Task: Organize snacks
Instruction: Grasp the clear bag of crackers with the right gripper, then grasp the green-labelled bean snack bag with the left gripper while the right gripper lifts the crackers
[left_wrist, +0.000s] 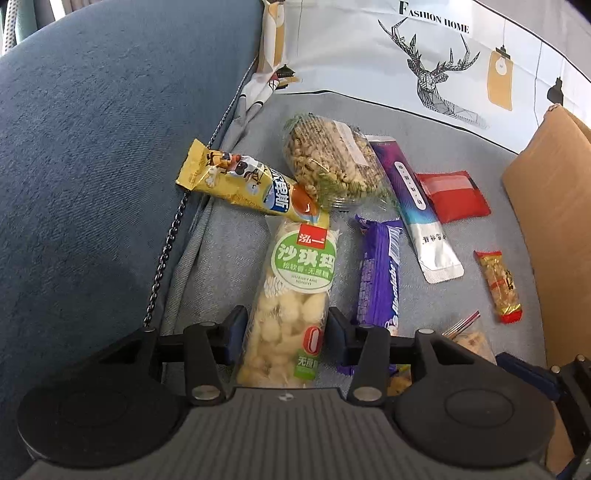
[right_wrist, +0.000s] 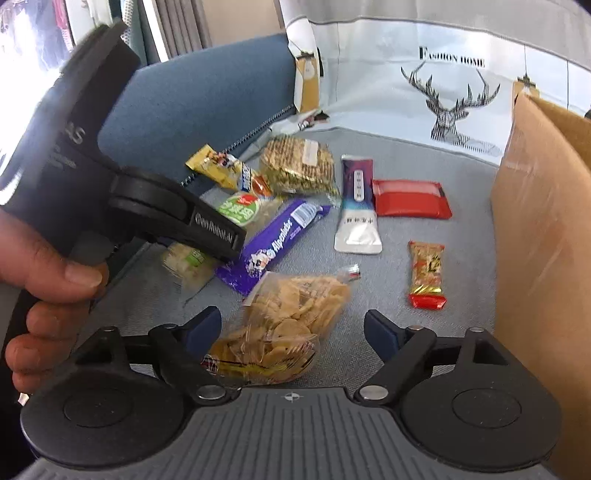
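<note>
Beside the cardboard box, on the grey sofa seat, the snacks are lying loose, none visibly in the box yet, so the sorting is judged to be at its picking stage. The left tool is straddling the near end of the sachima pack, jaws partly spread, the pads sitting right at the wrapper's sides; whether they are pressing on it cannot be told. The right tool is standing released and wide, its pads clear of the bag of chips lying between them, nearer the box than the sachima pack. Just beyond the chips, the purple wafer bar is resting farther from the box. Next, each tool is probably needing to clench on its own pack, gently on the brittle chips, then lift toward the box.
</note>
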